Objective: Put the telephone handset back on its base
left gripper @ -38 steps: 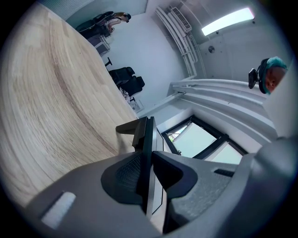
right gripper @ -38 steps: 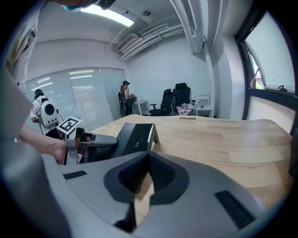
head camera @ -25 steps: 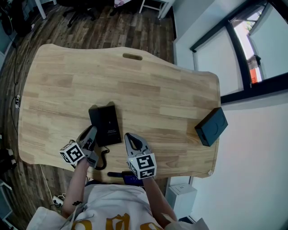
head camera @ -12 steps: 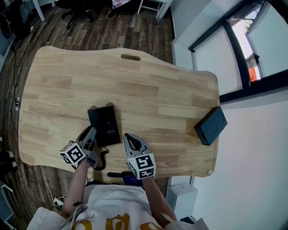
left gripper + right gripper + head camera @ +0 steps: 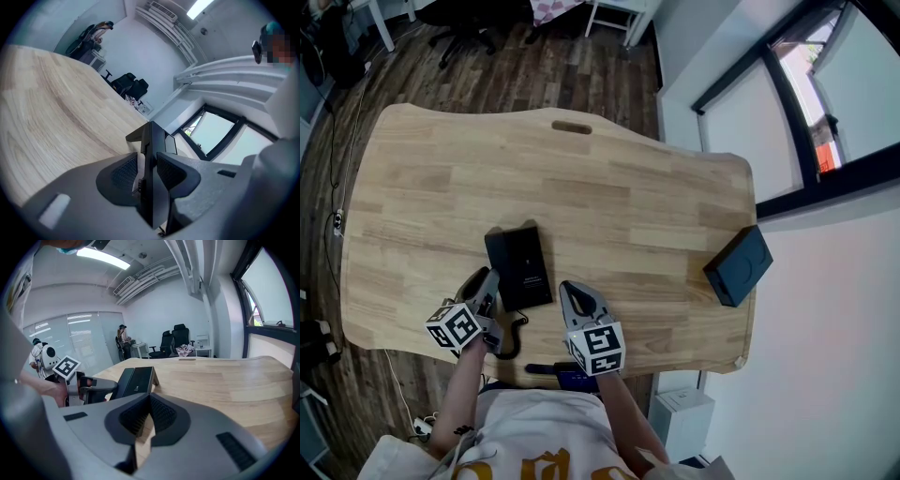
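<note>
left gripper (image 5: 147,162): jaws opening, handset (image 5: 151,140) between the pads, a gap at the left pad | right gripper (image 5: 146,416): jaws together, empty | handset: lying in the cradle of its base (image 5: 531,267), lower left of centre on the table (image 5: 628,187) | black box (image 5: 738,265): right table edge, closed

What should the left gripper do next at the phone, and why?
Probably draw the left gripper straight back off the handset: its jaws are opening with the handset's edge between them, and the handset seems to lie on its base already.
</note>
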Available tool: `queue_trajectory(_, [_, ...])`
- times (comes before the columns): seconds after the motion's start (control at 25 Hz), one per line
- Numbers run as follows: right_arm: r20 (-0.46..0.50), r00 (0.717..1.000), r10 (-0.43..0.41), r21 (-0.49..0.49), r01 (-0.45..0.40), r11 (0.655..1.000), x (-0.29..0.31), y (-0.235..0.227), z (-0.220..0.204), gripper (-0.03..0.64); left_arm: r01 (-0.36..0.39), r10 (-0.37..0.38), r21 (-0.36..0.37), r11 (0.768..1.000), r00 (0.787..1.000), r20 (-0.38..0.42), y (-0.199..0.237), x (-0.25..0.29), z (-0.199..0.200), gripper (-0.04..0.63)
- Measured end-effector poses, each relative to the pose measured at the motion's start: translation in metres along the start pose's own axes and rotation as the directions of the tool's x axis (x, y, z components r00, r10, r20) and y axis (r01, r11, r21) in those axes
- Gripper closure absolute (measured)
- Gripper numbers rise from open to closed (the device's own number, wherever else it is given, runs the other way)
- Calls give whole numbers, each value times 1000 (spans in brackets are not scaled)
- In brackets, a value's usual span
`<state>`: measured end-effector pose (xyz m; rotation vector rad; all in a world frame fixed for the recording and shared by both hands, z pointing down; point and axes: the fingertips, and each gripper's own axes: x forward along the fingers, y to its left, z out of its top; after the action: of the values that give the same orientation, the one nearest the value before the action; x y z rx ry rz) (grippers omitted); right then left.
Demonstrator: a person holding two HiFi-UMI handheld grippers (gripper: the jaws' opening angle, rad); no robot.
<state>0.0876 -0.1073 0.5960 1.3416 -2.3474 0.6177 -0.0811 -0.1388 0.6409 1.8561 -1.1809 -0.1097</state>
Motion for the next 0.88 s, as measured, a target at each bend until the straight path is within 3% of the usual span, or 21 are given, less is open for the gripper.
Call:
queue_trajectory(0.12, [6,1000,-2,2,2,1000,1,-1,2,611,-41,41,65,997,999,3,1,0,4,471])
queue_trajectory(0.32, [8,1000,-25,18,25,1000,-2,-8,1,611,-44,41,98,994,998,38,-3,-3,12,469])
queue_trajectory(0.4, [16,999,-37,27,36,999,-4,-10,2,611,-67,59,144,987,997,59,-3,-7,18,469])
queue_trajectory(0.48, [35,998,-43,56,41,998,-6,-13,6,611,-97,80,243,965,994,78,-6,-10,26,470])
queue_trajectory(0.6, [63,997,-41,118,33,992,-7,-15,11,611,-118,90,409,905,992,87,-17,-13,36,471])
queue_trajectory(0.68, [63,997,-41,143,32,989,-5,-16,11,611,-110,83,434,894,993,81,-20,-12,37,471])
queue_trajectory(0.88, [73,996,-46,150,34,988,0,-13,15,611,-78,59,441,894,997,57,-26,-9,34,483])
